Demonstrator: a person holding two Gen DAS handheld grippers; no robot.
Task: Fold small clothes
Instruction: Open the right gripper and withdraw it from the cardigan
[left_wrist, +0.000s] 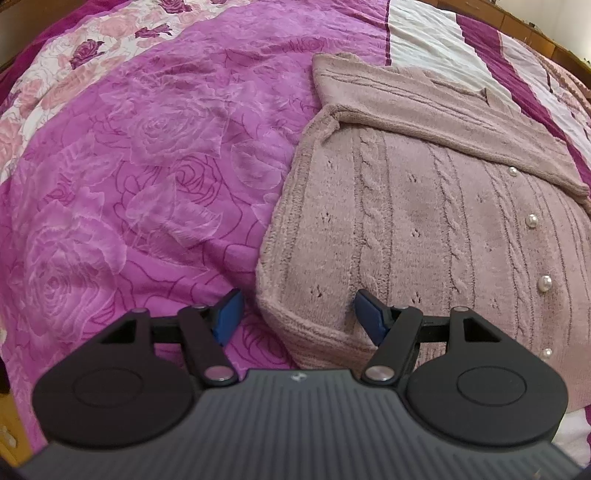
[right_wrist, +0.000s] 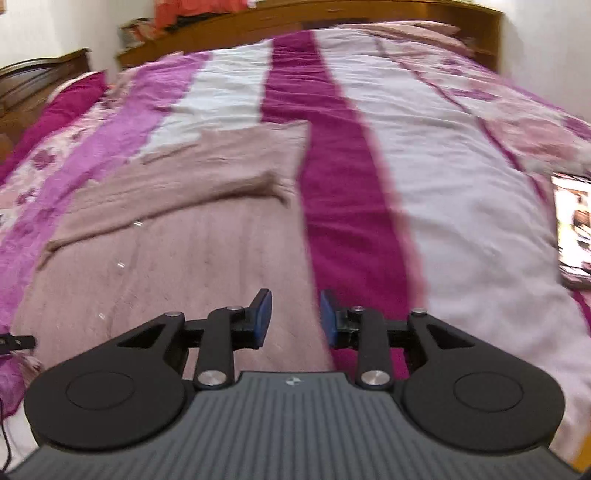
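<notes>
A dusty-pink cable-knit sweater (left_wrist: 424, 221) with pearl buttons (left_wrist: 531, 220) lies flat on the bed. One sleeve (left_wrist: 424, 110) is folded across its upper part. My left gripper (left_wrist: 299, 314) is open and straddles the sweater's near left corner, one blue pad over the bedspread and the other over the knit. In the blurred right wrist view the sweater (right_wrist: 177, 258) fills the lower left. My right gripper (right_wrist: 295, 317) hovers over its right edge, jaws apart with nothing pressed between the pads.
The bed is covered by a pink and magenta floral bedspread (left_wrist: 129, 184) with white and magenta stripes (right_wrist: 443, 184). A lit screen device (right_wrist: 574, 229) lies on the bed at the right. A wooden headboard (right_wrist: 369, 11) stands at the far end.
</notes>
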